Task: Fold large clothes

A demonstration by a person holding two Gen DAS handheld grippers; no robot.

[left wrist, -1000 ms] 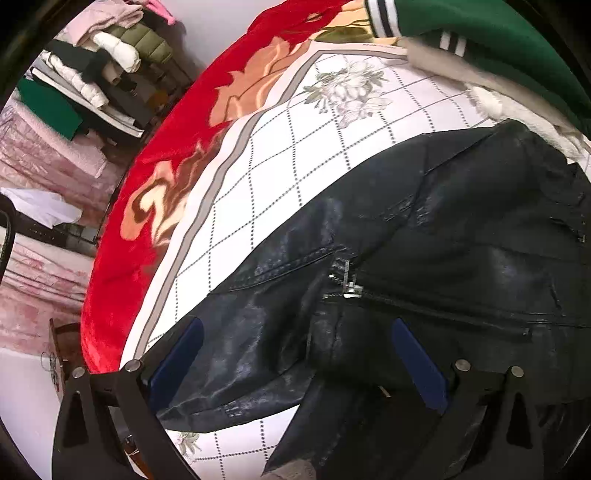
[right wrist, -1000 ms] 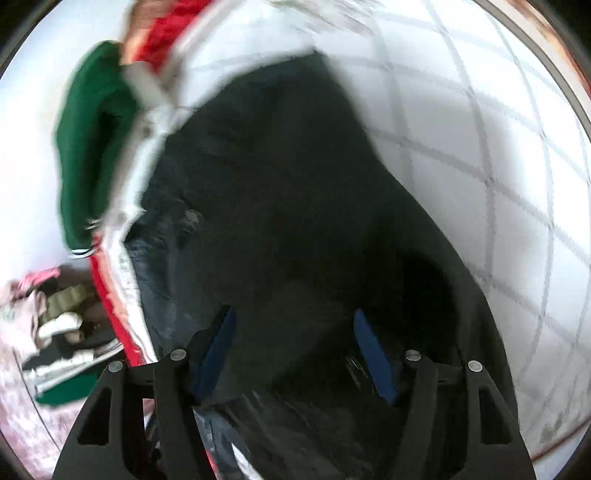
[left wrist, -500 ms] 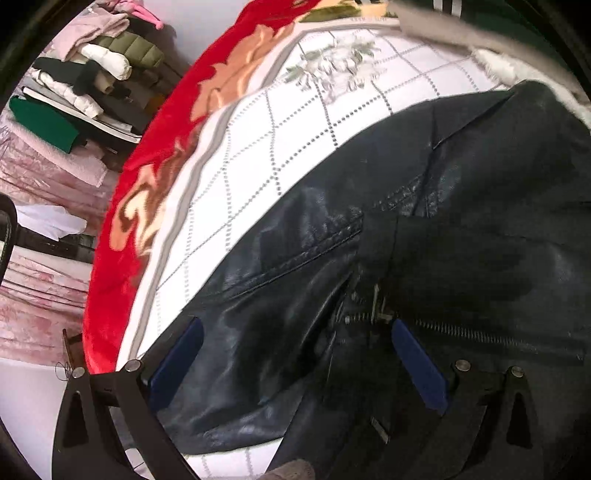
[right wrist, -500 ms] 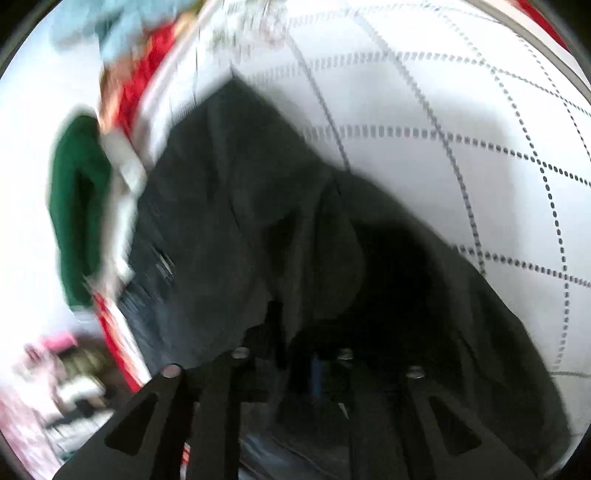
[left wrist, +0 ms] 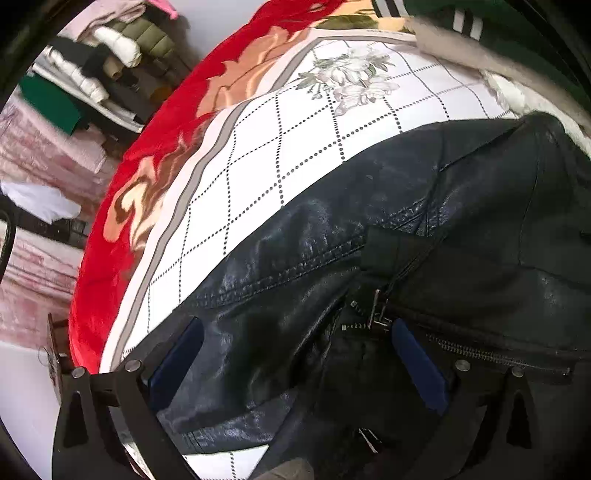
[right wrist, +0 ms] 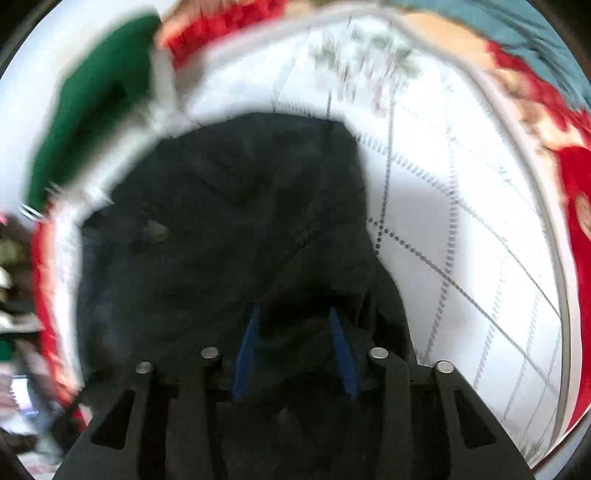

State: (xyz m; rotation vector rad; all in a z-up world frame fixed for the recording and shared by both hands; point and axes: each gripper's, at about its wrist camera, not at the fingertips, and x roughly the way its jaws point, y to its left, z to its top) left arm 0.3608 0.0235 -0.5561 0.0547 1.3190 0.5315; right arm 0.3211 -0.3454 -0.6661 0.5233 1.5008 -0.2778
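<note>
Right wrist view is motion-blurred — the black leather jacket (right wrist: 229, 229) reads only as a dark mass, no seams or zip visible there. Its lower part is cut off behind the right gripper (right wrist: 293, 332) body.

Jacket lies spread on the bed's white checked blanket (left wrist: 258, 155); blanket's red floral border (left wrist: 155, 147) runs along the far side of the jacket. A green garment with white stripes (left wrist: 480, 26) sits past the jacket's collar end, mostly cropped by the frame edge. Clothes pile (left wrist: 92, 74) beyond the red border, off the bed.

Left gripper (left wrist: 295, 354): jaws wide apart, straddling the jacket near its zipper (left wrist: 376, 310) — pads not pressing it.

Right gripper: jaws closing, narrow gap, dark jacket fabric bunched between the blue pads (right wrist: 247, 343). Contact looks like a pinch, blur makes it uncertain.
</note>
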